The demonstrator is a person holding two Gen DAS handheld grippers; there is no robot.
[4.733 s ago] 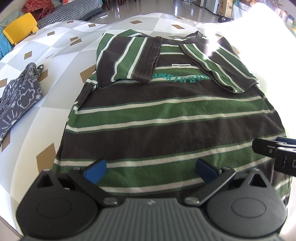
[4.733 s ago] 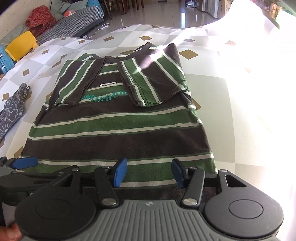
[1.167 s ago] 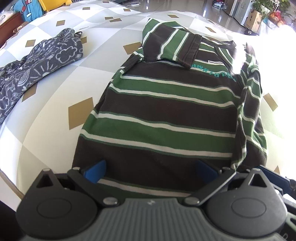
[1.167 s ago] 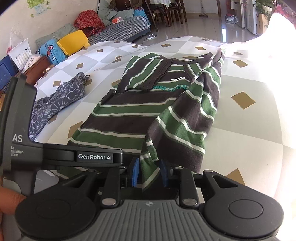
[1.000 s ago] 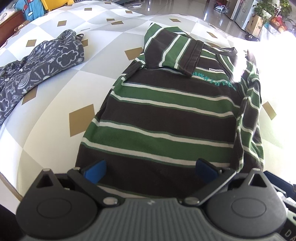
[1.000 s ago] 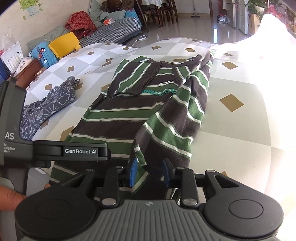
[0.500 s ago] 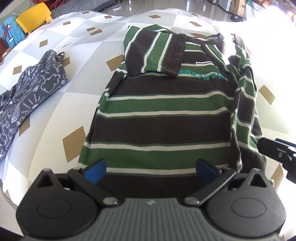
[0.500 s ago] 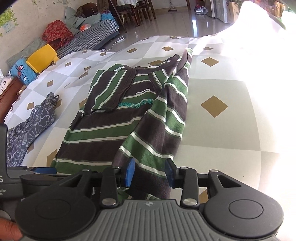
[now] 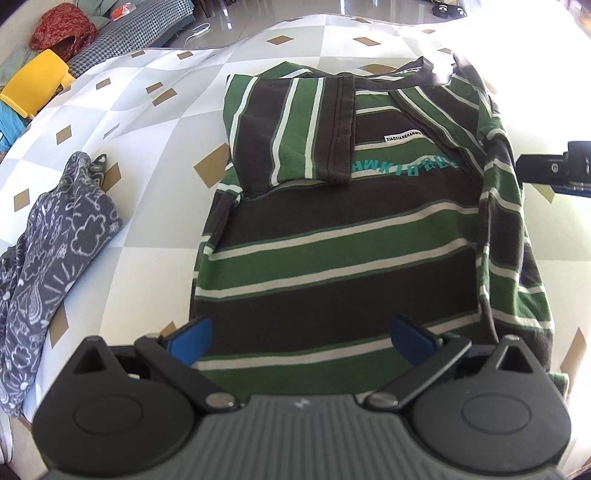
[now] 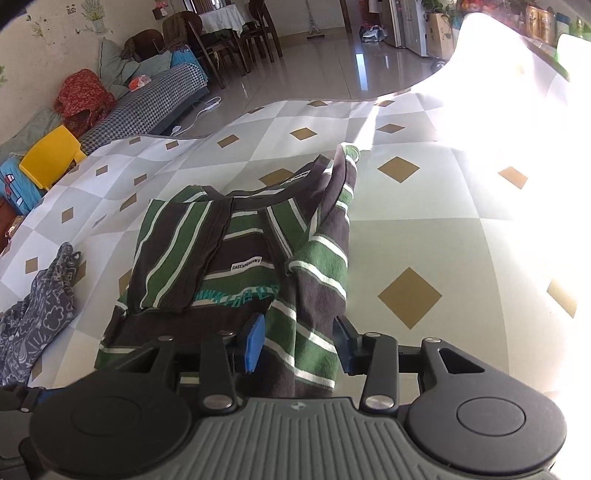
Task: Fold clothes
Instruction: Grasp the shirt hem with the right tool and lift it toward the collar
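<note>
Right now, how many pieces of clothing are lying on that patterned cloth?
2. The striped T-shirt lies spread in the middle, and a grey patterned garment is bunched by the left edge. More could lie beyond the frame.

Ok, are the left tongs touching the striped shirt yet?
Cannot tell. In the left wrist view the left tongs sit wide open over the striped shirt hem, but contact or gap isn't plain.

We see glossy tile floor [image 10: 325, 70], houndstooth sofa [image 10: 147, 107], yellow chair [image 10: 51, 155], dining table w/ chairs [image 10: 229, 22]; strong sun glare on right.
</note>
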